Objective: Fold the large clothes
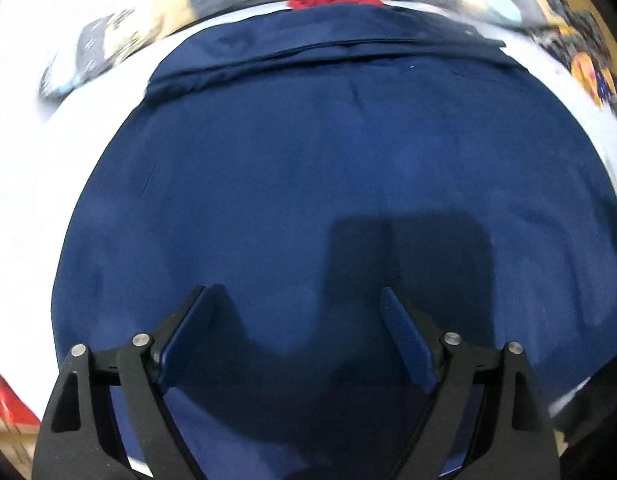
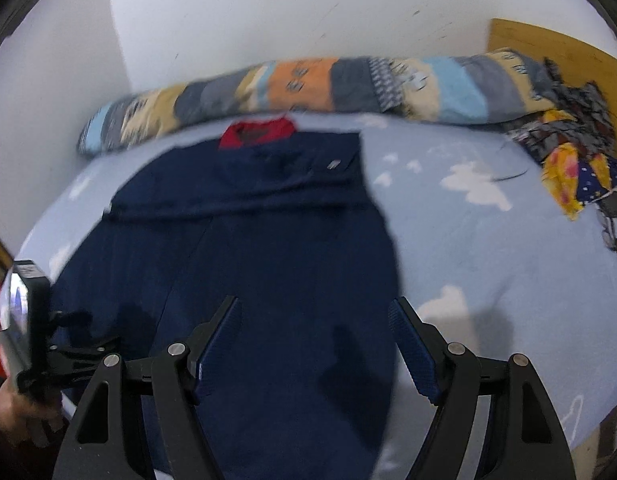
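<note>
A: We have the large navy-blue cloth garment (image 2: 244,240) lying flat on the bed, its red collar (image 2: 258,132) at the far end, just short of the long patchwork bolster (image 2: 308,88). A band near the collar already looks folded across the garment.

B: And both of ours are released. The left hand-held gripper (image 1: 296,300) hangs over the near part of the garment with its jaws wide and nothing between them; the right hand-held gripper (image 2: 314,312) stands the same way over the garment's near right edge, beside the pale blue cloud-print bedsheet (image 2: 488,260).

A: So the risk is in the pinch. If we close on the right edge carelessly, we could catch the bedsheet with it and drag both.

B: Or take only the top layer, and the fold comes out crooked. The views are blurred, so we cannot tell how many layers lie there.

A: Uneven lifts would skew the hem relative to the garment's collar, too.
</note>
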`<act>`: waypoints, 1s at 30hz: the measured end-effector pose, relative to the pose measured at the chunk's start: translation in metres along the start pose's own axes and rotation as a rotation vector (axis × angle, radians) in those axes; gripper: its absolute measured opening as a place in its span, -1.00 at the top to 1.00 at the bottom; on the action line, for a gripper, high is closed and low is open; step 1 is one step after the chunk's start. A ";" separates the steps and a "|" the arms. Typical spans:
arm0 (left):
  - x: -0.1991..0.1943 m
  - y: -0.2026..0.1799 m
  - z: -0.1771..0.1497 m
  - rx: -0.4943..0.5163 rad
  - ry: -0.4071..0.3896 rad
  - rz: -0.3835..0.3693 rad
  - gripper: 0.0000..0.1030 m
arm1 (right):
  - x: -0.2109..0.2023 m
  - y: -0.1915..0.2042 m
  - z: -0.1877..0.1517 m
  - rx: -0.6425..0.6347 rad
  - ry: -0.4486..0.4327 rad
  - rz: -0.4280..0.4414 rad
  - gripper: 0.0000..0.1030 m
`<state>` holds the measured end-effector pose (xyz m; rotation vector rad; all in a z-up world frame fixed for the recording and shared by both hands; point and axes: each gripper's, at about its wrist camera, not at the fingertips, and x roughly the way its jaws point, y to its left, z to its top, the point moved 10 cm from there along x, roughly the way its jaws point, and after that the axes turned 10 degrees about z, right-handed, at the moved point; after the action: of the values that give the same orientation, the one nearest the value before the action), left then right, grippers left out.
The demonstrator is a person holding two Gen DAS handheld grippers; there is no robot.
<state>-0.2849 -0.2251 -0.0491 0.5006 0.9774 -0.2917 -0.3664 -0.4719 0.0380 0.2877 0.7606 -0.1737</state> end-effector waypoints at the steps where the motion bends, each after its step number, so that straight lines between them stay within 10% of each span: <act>1: -0.004 0.001 -0.007 -0.032 -0.006 -0.002 -0.76 | 0.004 0.008 -0.006 -0.012 0.016 0.005 -0.50; 13: -0.006 0.012 -0.025 -0.121 -0.123 0.029 -1.00 | 0.056 0.062 -0.110 -0.091 0.237 -0.043 -0.48; 30: -0.011 0.010 -0.032 -0.079 -0.181 0.024 -1.00 | 0.052 0.063 -0.136 -0.088 0.171 -0.099 -0.72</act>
<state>-0.3089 -0.1999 -0.0515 0.4058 0.8032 -0.2709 -0.4014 -0.3717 -0.0800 0.1825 0.9500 -0.2105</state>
